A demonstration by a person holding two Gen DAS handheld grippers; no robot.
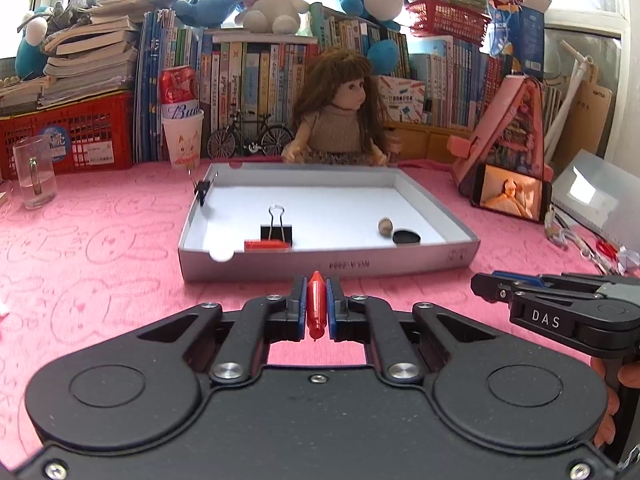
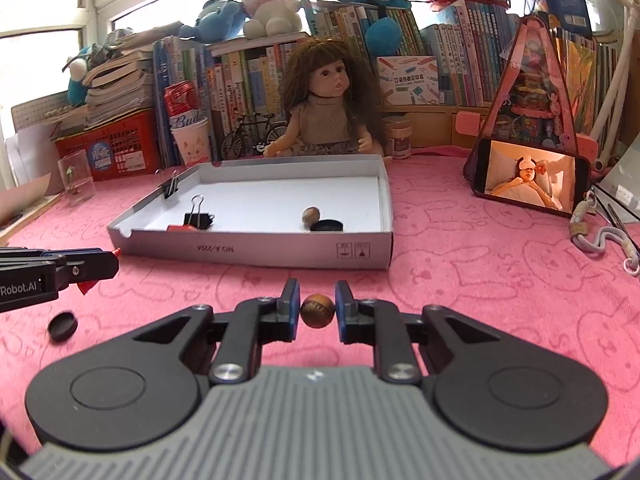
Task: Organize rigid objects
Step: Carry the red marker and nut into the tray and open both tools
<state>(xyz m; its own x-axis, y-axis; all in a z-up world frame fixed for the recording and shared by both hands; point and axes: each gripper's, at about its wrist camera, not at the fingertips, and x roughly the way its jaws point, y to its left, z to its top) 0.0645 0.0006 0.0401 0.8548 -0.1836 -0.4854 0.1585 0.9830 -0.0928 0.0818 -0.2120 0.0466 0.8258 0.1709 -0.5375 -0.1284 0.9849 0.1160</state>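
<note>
My left gripper [image 1: 315, 304] is shut on a small red pointed piece [image 1: 316, 302], held above the pink cloth just before the shallow grey box [image 1: 400, 264]. A brown walnut-like ball [image 2: 317, 311] sits pinched in my right gripper [image 2: 317, 308], also short of the box [image 2: 256, 246]. Inside the box lie a black binder clip [image 1: 276, 232], a red piece [image 1: 266, 245], a brown nut [image 1: 385, 226] and a black round lid [image 1: 406, 237]. Another binder clip [image 2: 171, 186] is clamped on the box's left wall. A black lid [image 2: 63, 326] lies on the cloth at the left.
A doll [image 1: 340, 120], a toy bicycle [image 1: 250, 138], a paper cup with a can [image 1: 182, 136] and rows of books stand behind the box. A glass [image 1: 34, 178] is at the left. A phone [image 2: 530, 178] leans on a pink stand at the right, cords [image 2: 600, 236] beside it.
</note>
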